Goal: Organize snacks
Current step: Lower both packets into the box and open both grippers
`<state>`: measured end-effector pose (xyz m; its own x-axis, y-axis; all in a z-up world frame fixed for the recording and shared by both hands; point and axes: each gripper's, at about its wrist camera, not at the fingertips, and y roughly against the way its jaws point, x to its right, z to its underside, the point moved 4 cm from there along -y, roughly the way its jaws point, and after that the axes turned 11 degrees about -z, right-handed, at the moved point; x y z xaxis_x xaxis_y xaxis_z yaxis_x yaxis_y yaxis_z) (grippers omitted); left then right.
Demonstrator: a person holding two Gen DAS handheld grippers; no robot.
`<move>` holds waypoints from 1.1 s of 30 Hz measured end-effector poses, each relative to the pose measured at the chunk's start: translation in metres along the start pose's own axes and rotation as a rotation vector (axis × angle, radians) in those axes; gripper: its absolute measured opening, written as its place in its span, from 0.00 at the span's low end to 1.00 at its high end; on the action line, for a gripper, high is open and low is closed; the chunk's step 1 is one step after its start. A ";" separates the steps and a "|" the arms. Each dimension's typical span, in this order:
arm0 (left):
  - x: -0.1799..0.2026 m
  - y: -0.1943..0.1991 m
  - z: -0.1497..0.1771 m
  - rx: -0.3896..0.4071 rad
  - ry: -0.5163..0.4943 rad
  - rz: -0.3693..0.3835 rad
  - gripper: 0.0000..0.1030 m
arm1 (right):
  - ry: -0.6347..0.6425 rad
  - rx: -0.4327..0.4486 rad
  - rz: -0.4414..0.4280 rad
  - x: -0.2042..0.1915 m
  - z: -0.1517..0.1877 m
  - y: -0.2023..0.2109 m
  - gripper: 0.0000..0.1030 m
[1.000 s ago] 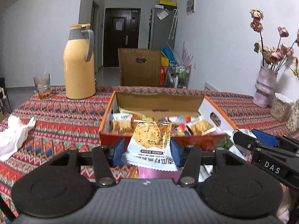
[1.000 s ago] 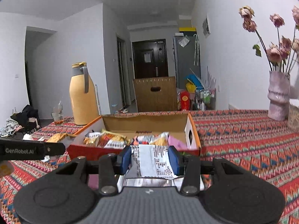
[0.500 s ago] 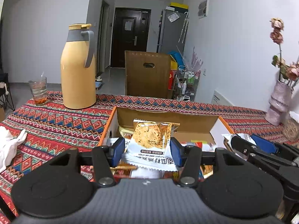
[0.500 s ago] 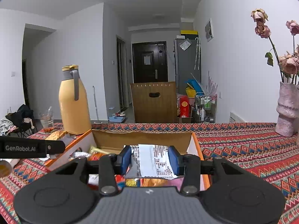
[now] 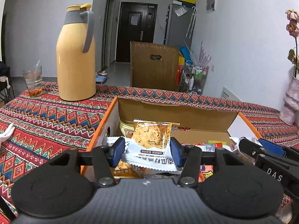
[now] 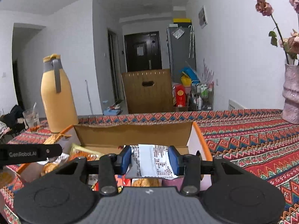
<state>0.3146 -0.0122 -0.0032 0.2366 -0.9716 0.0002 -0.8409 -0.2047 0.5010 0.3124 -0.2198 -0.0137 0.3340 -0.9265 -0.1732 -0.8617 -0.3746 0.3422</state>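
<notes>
Oat crisp pkt [image 5: 152, 141] pinched btwn left gripper [image 5: 147, 149] jaws — over snack box [image 5: 186, 115].

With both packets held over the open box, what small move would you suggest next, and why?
Probably lower both a little and then let go. The left hand-held gripper is shut on a biscuit packet, and the right hand-held gripper is shut on a white packet. Both hang above the cardboard box, which already holds other snacks, so a short drop should land them inside.
</notes>
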 end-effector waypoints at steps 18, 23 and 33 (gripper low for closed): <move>-0.012 0.005 0.003 0.006 0.069 -0.022 1.00 | -0.053 -0.014 0.046 0.008 0.009 0.002 1.00; -0.012 0.008 0.003 0.013 0.068 -0.025 1.00 | -0.049 -0.008 0.048 0.008 0.008 0.005 1.00; -0.017 0.041 -0.015 0.061 0.086 -0.042 1.00 | -0.042 0.035 0.045 0.004 -0.006 0.026 1.00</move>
<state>0.2835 -0.0021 0.0303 0.3110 -0.9488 0.0553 -0.8569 -0.2547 0.4482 0.2934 -0.2333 0.0005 0.2787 -0.9399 -0.1971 -0.8886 -0.3303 0.3184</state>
